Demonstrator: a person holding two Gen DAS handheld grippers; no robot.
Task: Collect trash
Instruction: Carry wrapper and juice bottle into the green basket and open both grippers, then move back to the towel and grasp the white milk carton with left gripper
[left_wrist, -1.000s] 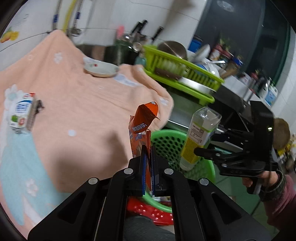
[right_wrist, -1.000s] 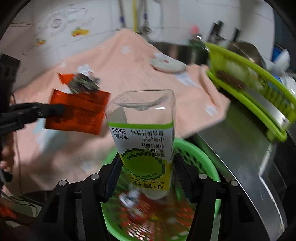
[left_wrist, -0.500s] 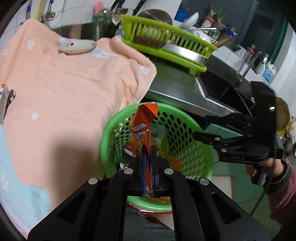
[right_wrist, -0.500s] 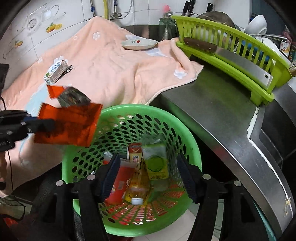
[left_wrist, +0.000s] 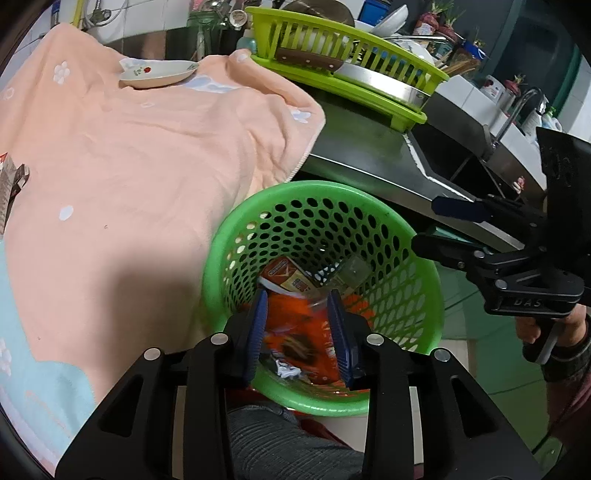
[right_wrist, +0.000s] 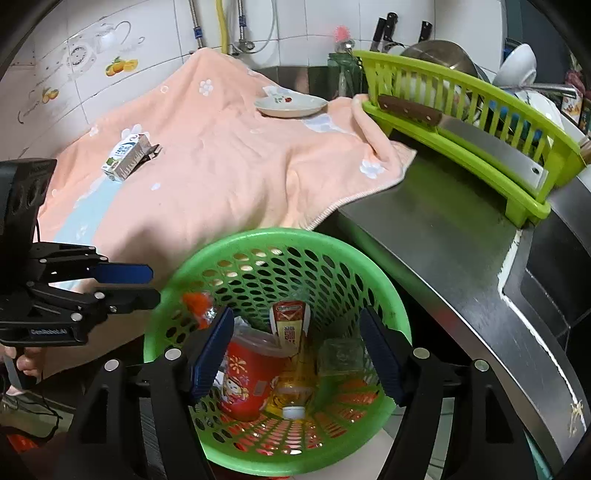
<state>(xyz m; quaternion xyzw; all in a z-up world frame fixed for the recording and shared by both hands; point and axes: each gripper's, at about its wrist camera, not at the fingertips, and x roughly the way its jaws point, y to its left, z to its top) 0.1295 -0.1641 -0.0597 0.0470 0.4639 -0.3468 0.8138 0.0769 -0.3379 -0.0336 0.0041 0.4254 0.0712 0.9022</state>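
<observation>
An orange wrapper (left_wrist: 295, 332), blurred, is seen inside the green basket (left_wrist: 402, 236), just below the left gripper (left_wrist: 297, 336), whose fingers are spread apart with nothing held between them. More trash lies in the basket: a red cup (right_wrist: 255, 373), a yellow bottle (right_wrist: 293, 391), a small red-and-yellow carton (right_wrist: 290, 321) and a clear bottle (right_wrist: 340, 354). The right gripper (right_wrist: 297, 354) is held over the basket's mouth with its fingers wide apart and empty. A milk carton (right_wrist: 127, 157) is left lying on the peach towel (right_wrist: 221, 166), well apart from the basket and beyond its far rim. A small plate (right_wrist: 291, 105) rests on the towel further from the basket. To the right of the basket a steel counter (right_wrist: 436, 229) is seen, and on it a lime dish rack (right_wrist: 476, 122) against which a cleaver (right_wrist: 461, 136) is leaned.
</observation>
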